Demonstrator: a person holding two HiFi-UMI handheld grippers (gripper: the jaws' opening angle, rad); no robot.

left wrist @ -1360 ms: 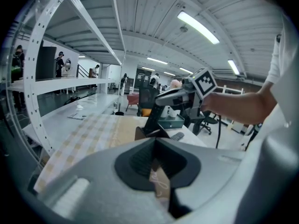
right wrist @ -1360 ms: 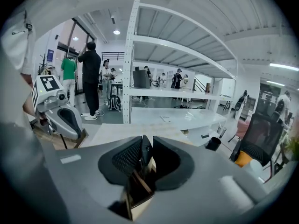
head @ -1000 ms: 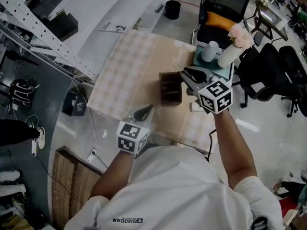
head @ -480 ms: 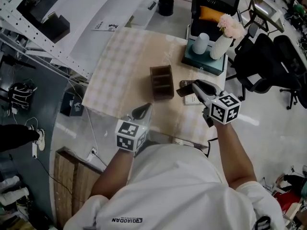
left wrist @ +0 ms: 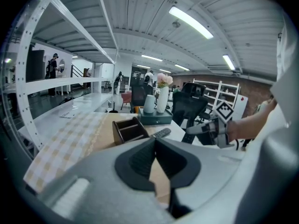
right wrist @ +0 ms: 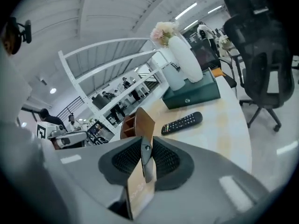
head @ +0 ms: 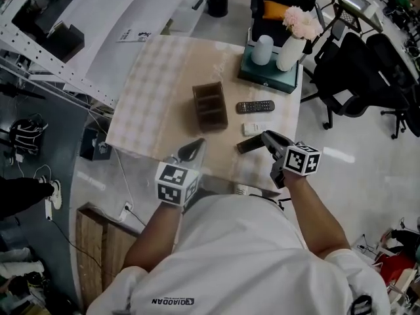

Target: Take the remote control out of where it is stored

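A brown wooden organizer (head: 210, 107) stands mid-table, its compartments facing up. My right gripper (head: 264, 138) is near the table's front right edge, shut on a dark remote control (head: 247, 145) that sticks out to the left. In the right gripper view the remote (right wrist: 146, 161) shows edge-on as a thin dark slab, squeezed by that gripper (right wrist: 147, 158). A second black remote (head: 255, 106) and a small white remote (head: 254, 128) lie on the table right of the organizer. My left gripper (head: 195, 149) hovers at the front edge, pads together and empty (left wrist: 155, 143).
A teal box (head: 269, 79) at the far right corner carries a white vase of pink flowers (head: 290, 52) and a white cup (head: 262, 48). Behind it stands a black office chair (head: 279, 5). A checked cloth (head: 154, 84) covers the table's left half. White shelving (head: 39, 51) runs along the left.
My right gripper has pulled back from the organizer toward the front right edge, carrying the dark remote. The left gripper has stayed put.
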